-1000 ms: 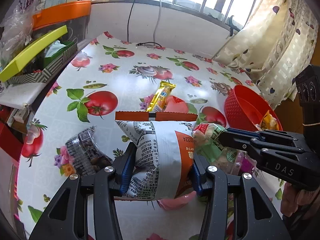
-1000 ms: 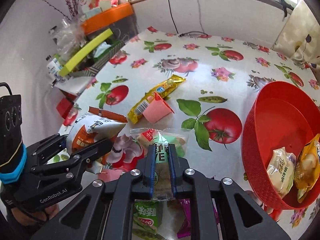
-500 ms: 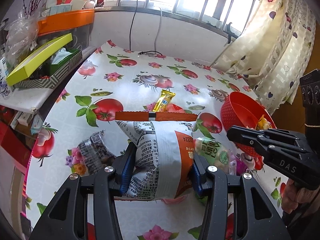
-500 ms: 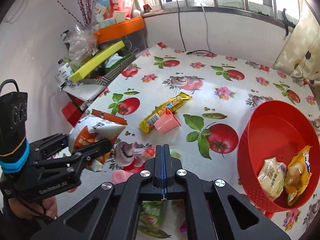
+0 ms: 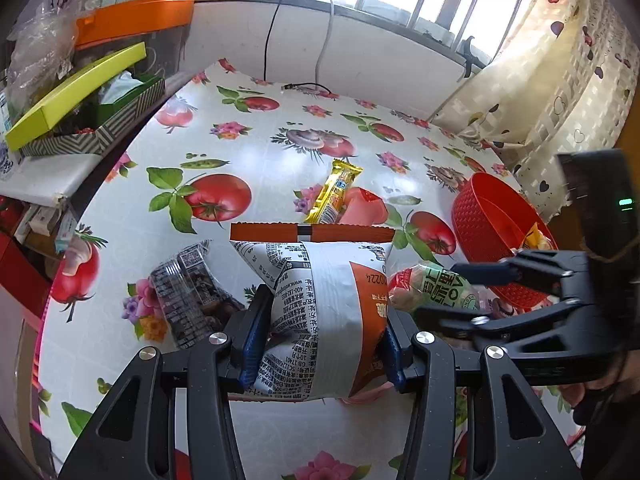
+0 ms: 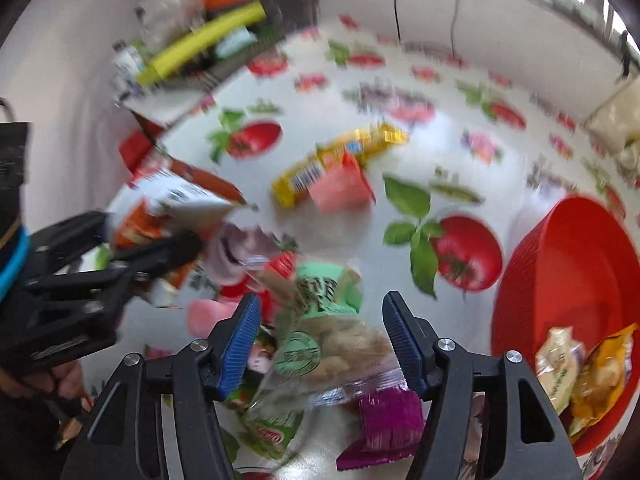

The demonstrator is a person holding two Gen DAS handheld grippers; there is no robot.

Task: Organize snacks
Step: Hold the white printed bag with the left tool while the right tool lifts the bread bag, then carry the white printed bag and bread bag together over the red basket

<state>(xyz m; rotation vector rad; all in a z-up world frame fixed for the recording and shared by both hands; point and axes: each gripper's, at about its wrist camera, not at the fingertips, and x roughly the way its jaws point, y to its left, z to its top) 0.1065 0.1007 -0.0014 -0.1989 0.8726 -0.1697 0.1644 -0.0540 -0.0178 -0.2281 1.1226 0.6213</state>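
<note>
My left gripper [image 5: 320, 320] is shut on a white-and-orange chip bag [image 5: 316, 276] and holds it upright above the tomato-print tablecloth [image 5: 248, 140]. The right gripper [image 6: 320, 320] points down, its jaws opening. A clear packet with a green label [image 6: 320, 320] lies between them, and the blue pads [image 6: 240, 340] do not press on it. From the left wrist view, that packet [image 5: 424, 280] sits at the right gripper [image 5: 440, 290], just right of the chip bag. A red basket [image 6: 560, 264] at the right holds two packets [image 6: 560, 360].
A yellow bar [image 5: 336, 192] and a pink cup [image 5: 364, 208] lie mid-table, a black packet [image 5: 184, 292] to the left. A purple packet [image 6: 388, 424] and a green pack [image 6: 268, 432] lie under the right gripper. Boxes [image 5: 76, 92] crowd the left shelf.
The right gripper, shut a second ago and half a second ago, now has its jaws apart around the green-label packet and has dropped lower. The left gripper keeps the chip bag still.
</note>
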